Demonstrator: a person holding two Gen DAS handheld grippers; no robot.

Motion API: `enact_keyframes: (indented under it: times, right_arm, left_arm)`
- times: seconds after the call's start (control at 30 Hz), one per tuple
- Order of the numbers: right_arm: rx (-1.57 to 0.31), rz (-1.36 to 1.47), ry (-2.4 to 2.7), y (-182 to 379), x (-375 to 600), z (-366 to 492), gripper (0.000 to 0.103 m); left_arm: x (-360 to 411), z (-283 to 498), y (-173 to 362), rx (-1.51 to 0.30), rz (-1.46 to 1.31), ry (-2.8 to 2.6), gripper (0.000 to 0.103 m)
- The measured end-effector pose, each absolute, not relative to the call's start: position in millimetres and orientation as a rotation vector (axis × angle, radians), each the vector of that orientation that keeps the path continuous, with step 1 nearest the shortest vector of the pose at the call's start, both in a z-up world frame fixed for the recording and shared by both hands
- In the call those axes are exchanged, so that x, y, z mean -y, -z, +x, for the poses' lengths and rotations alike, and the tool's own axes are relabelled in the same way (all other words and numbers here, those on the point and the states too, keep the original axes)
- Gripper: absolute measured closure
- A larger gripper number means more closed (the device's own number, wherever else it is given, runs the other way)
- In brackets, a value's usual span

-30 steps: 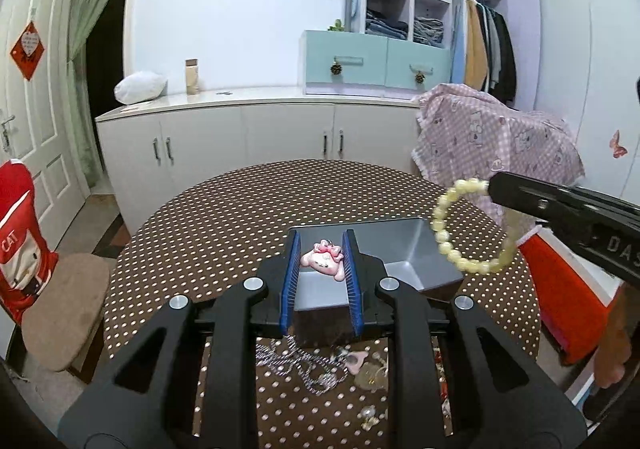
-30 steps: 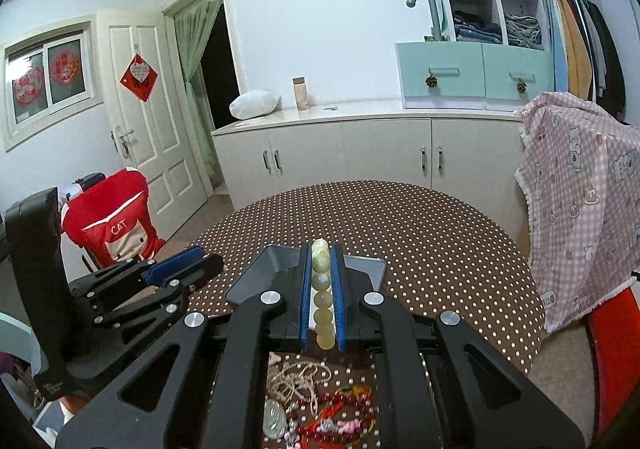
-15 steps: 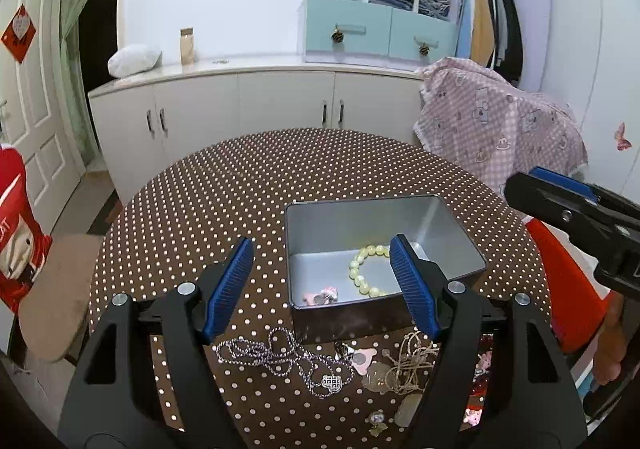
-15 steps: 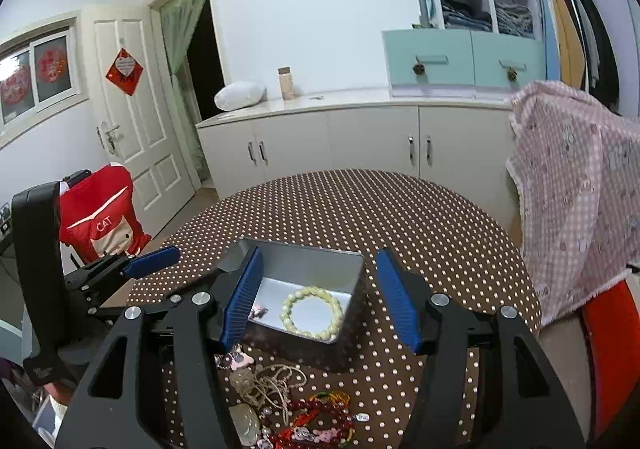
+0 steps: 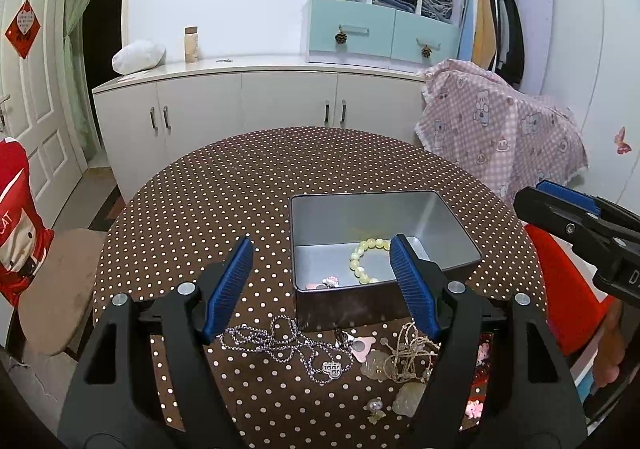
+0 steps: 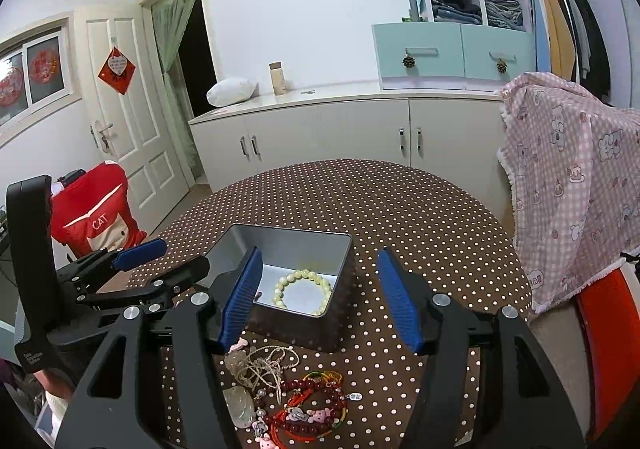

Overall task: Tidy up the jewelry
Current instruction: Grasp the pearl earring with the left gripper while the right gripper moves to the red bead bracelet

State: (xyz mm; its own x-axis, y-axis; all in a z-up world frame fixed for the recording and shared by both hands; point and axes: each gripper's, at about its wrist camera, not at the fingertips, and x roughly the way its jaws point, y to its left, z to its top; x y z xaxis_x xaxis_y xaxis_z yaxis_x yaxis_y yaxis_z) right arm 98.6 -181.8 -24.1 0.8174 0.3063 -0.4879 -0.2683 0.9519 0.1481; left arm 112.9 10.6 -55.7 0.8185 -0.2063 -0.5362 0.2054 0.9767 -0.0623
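On the round table (image 5: 224,185) a metal tin (image 5: 460,245) sits near the middle. Inside it the bead bracelet (image 6: 303,291) lies toward the tin's 3 o'clock side and a small charm (image 5: 330,281) at its 7 o'clock corner. At the tin's 6 o'clock, on the tablecloth, lie a ball chain necklace (image 5: 280,341) toward 7 o'clock, a knotted cord (image 5: 408,349) just to the right of it, and a red bead string (image 6: 308,405) nearest the table edge. At the table's 12 o'clock stands a cabinet (image 5: 280,101).

matt metal tin (image 5: 448,225); glossy beads (image 6: 303,291); ribbed blue jaws.
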Motion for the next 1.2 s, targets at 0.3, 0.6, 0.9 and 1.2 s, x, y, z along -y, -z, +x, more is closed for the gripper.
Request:
enact_keyframes:
  times: [0.3, 0.6, 0.9, 1.2]
  right_arm:
    - [-0.549, 0.074, -0.287, 28, 186, 94, 0.045]
    - [-0.601, 0.104, -0.274, 44, 193, 86, 0.044]
    - [-0.643, 0.121, -0.261, 59, 199, 78, 0.044]
    - [-0.714, 0.136, -0.264, 80, 197, 76, 0.044]
  left_arm:
    - [-12, 104, 58, -0.578, -0.001, 0.218, 0.032]
    - [-14, 88, 75, -0.629, -0.006, 0.216, 0.033]
    - [-24, 78, 102, -0.703, -0.069, 0.255, 0.033]
    - [-14, 67, 120, -0.744, -0.044, 0.313, 0.051]
